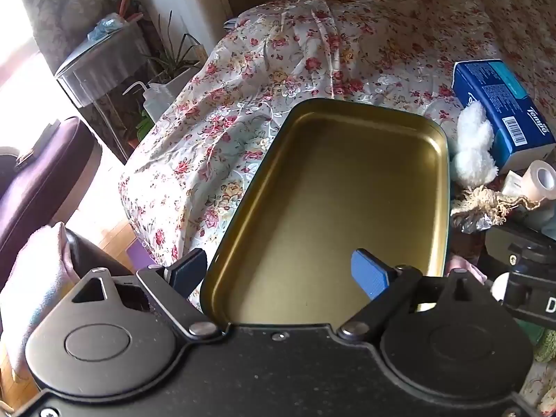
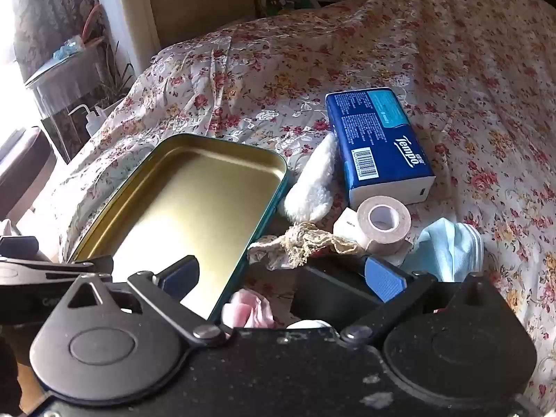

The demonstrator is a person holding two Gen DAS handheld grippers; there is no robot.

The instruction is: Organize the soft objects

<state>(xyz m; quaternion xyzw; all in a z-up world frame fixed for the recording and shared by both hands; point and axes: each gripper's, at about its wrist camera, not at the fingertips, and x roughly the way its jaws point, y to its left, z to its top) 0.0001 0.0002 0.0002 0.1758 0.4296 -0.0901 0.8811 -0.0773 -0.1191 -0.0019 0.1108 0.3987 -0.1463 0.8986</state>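
Both grippers stand wide with nothing between their pads. Our left gripper (image 1: 281,274) hangs over the near end of the tin tray (image 1: 431,128), one finger outside its left wall and the other above its bare gold floor. Our right gripper (image 2: 285,274) points down at the heap of soft things just right of the tray.

What the coming move turns on, as we judge it: the soft things lie ahead of the right gripper and slightly to its right, while the tray lies to its left, with its long axis running away from us and leaning right at the far end. So the right hand is the nearer one for any pick, and each carry would go leftward over the tray's teal side wall. The left hand is better placed to steady the tray than to fetch.

Counting what we can see on the flowered bedspread (image 2: 451,52): one tray, with nothing in it; one white fluffy pad (image 2: 312,187) touching the tray's far right corner; one frayed beige lace scrap (image 2: 305,239) nearest the right gripper; one light blue cloth (image 2: 448,246) further right; one pink cloth (image 2: 250,309) close under the gripper, partly hidden; one blue tissue pack (image 2: 378,139); and one roll of tape (image 2: 382,226) touching the pack's near end.
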